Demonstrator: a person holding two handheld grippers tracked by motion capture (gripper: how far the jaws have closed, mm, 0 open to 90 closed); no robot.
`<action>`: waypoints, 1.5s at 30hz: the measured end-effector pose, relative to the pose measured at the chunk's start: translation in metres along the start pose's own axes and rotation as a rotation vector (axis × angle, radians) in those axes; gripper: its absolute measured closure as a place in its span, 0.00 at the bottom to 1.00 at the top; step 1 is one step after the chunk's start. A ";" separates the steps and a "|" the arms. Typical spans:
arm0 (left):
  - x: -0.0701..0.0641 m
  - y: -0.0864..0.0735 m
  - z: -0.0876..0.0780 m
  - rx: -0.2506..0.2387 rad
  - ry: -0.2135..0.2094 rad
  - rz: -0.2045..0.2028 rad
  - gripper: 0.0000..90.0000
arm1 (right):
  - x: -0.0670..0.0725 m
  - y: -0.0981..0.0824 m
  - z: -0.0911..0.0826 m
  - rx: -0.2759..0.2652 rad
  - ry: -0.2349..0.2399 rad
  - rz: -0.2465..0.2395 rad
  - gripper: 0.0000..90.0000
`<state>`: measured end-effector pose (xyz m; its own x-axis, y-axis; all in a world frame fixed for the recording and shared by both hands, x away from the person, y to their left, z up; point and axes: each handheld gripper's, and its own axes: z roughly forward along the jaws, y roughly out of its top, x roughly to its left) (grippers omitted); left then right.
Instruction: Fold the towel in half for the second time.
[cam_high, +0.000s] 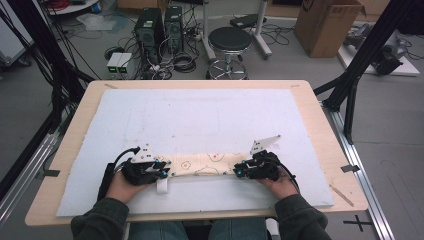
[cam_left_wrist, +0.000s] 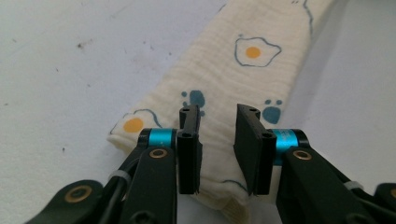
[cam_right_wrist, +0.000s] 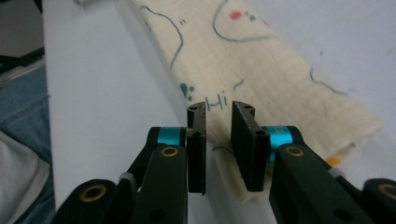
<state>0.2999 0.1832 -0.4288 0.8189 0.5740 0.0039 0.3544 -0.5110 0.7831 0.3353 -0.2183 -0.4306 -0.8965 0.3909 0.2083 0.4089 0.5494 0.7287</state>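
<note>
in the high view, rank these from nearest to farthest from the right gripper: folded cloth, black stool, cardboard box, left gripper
1. The folded cloth, right at the right gripper, stretching off to its left.
2. The left gripper, at the cloth's other end, near the table's front edge.
3. The black stool, on the floor beyond the table's far edge.
4. The cardboard box, at the upper right, a little farther than the stool.

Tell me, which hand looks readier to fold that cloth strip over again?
Probably neither: left gripper and right gripper each sit at one end of the folded cloth, jaws parted over it.
</note>
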 end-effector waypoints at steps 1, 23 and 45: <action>0.000 0.001 -0.003 -0.021 -0.005 -0.001 0.77 | -0.001 0.003 -0.002 -0.024 0.001 -0.005 0.81; 0.010 -0.005 0.007 0.035 -0.036 -0.024 0.62 | -0.016 -0.001 0.001 0.025 -0.135 -0.054 0.61; 0.007 -0.003 -0.001 -0.009 -0.044 -0.034 0.53 | -0.013 -0.011 -0.011 -0.017 -0.157 -0.022 0.52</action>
<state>0.3046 0.1894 -0.4308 0.8256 0.5621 -0.0501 0.3783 -0.4855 0.7881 0.3407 -0.2370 -0.4340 -0.8673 0.4899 0.0887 0.3852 0.5473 0.7430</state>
